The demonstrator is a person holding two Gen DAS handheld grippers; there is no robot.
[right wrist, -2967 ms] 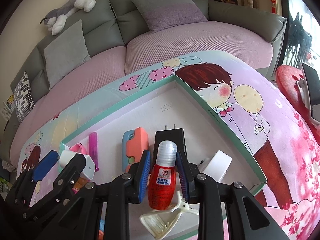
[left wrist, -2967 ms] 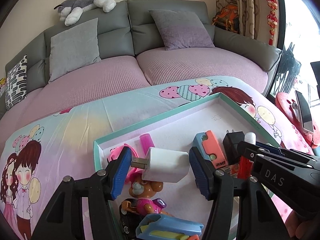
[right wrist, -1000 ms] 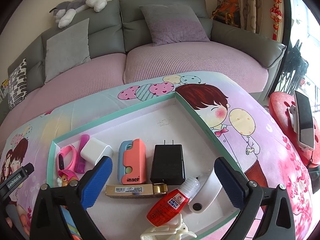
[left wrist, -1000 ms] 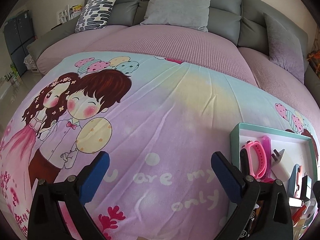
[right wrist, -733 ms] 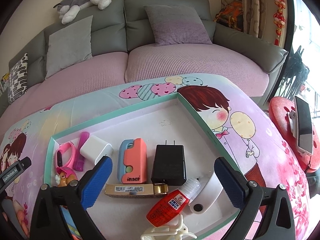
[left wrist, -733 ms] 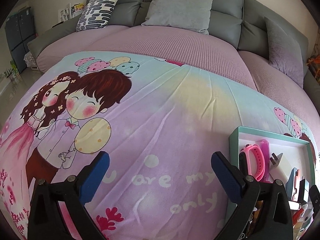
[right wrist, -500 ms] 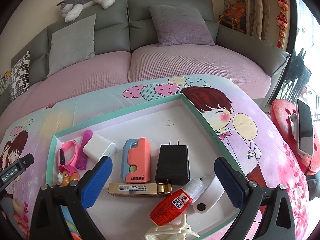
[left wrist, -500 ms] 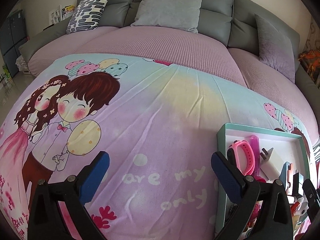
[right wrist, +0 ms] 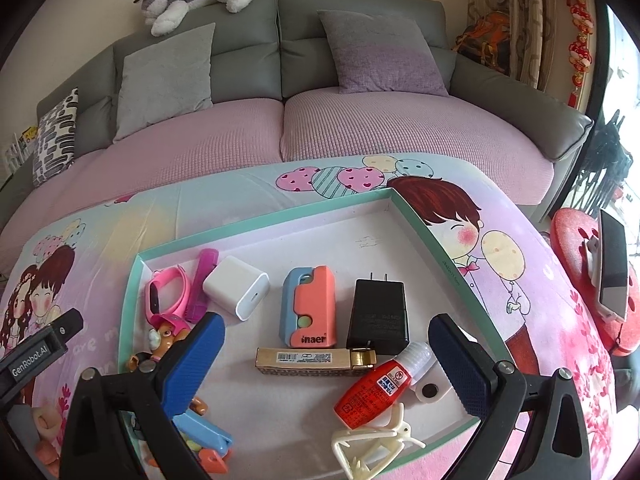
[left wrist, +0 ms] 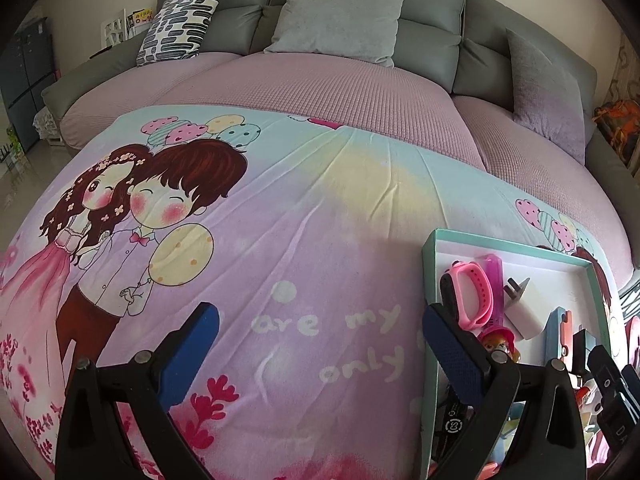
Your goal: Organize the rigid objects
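Your left gripper (left wrist: 316, 338) spread wide and empty over the cartoon bedspread (left wrist: 304, 216), your right gripper (right wrist: 326, 350) gaping too, nothing between its pads, green-rimmed tray (right wrist: 256, 226) filling mid-frame, white charger (right wrist: 235, 287) centre-left, black adapter (right wrist: 378, 312) beside the red bottle (right wrist: 374, 390) lower right.

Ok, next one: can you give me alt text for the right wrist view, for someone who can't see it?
The open right gripper hovers over a teal-rimmed tray on a cartoon-print bedspread, holding nothing. In the tray lie a white charger, a black charger, a coral and blue case, a red bottle and a pink band. A grey sofa stands behind.
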